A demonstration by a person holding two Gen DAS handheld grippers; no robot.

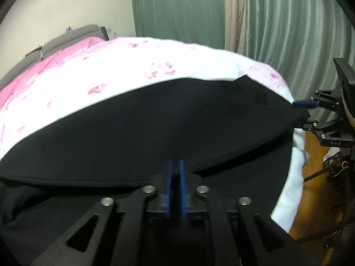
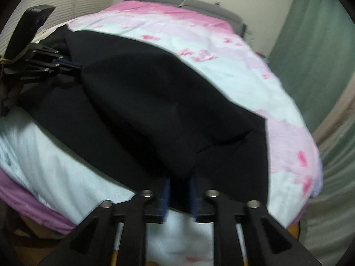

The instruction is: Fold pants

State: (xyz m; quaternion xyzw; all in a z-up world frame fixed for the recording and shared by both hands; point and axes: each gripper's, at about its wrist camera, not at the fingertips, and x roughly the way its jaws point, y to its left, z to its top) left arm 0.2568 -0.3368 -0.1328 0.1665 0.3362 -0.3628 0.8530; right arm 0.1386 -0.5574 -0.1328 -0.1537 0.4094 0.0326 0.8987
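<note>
Black pants (image 1: 155, 128) lie on a bed with a white and pink floral cover (image 1: 111, 73). An upper layer of the pants is lifted and folded over the lower layer. My left gripper (image 1: 176, 166) is shut on the near edge of this layer. My right gripper (image 2: 179, 184) holds the other end of the pants (image 2: 155, 102) between its blue fingers. The right gripper also shows at the right edge of the left wrist view (image 1: 304, 114), pinching a corner of the cloth. The left gripper shows at the left of the right wrist view (image 2: 73, 67).
Green curtains (image 1: 277, 22) hang behind the bed. A grey headboard (image 2: 199, 4) stands against a cream wall. Wooden floor (image 1: 315, 177) shows beyond the bed's edge (image 1: 295, 155). The cover's purple edge (image 2: 33, 204) hangs at the near side.
</note>
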